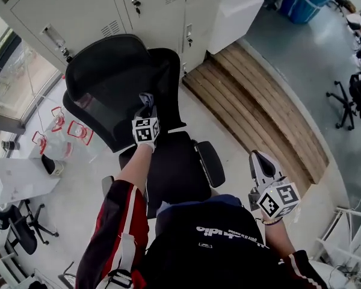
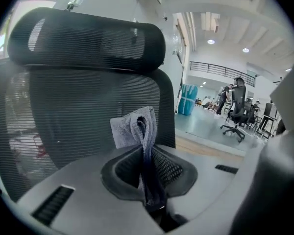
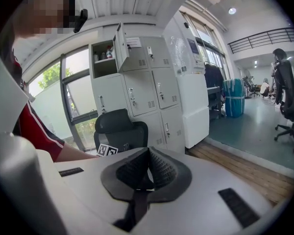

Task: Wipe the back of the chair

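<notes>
The chair's back stands in front of me, just before the grey lockers. It is black mesh stretched in a stiff frame, with a headrest on top. I judge the mesh springy: it will give under a push while the frame will not. The whole chair likely swivels or rolls away, so my pressure should be light and even. If it needs steadying, the frame's edge or the headrest is where I would take hold, not the mesh.

My left claw is clamped tight on a folded grey cloth. The cloth is soft and limp, and it sticks out past the jaw tips. I hold it at the lower middle of the mesh, above the seat. I cannot tell whether the cloth is pressing on the mesh or only hanging just before it.

My right claw hangs at my side, well apart from the chair. Its jaws are closed together on nothing.
</notes>
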`<state>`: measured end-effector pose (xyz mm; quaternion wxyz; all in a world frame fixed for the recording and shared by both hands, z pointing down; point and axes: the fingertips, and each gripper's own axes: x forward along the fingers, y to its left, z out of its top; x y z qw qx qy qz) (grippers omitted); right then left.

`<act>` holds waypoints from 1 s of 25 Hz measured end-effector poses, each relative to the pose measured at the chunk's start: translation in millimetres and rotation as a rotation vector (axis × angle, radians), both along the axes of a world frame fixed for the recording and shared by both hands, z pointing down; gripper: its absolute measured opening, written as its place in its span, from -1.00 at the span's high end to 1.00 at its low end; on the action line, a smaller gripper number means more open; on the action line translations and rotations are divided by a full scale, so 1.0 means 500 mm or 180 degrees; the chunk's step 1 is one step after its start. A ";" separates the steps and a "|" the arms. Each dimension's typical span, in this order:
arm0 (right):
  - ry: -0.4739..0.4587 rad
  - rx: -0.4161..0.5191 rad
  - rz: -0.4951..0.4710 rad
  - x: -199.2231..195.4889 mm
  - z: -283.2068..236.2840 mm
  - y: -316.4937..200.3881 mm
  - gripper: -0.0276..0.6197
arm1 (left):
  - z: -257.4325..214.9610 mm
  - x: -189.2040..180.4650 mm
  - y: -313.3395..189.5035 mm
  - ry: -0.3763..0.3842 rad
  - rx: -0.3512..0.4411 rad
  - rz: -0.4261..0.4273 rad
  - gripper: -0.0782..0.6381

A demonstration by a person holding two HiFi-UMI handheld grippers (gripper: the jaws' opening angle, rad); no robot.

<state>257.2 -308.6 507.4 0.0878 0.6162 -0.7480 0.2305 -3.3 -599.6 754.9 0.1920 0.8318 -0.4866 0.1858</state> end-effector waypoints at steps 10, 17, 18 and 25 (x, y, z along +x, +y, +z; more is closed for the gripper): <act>-0.0019 -0.0053 0.0303 0.128 0.012 0.023 0.87 | 0.008 0.264 -0.005 0.0085 -0.0033 0.0552 0.63; -0.0004 -0.0057 0.0328 0.137 0.011 0.042 0.87 | -0.045 0.359 0.037 0.0321 0.0056 0.0774 0.63; -0.0011 -0.0045 0.0297 0.125 0.008 0.040 0.87 | -0.056 0.354 0.048 0.0357 0.0068 0.0767 0.63; -0.0070 0.0189 -0.0180 -0.054 -0.028 -0.003 0.87 | -0.126 0.168 0.132 0.0439 0.0218 0.0576 0.63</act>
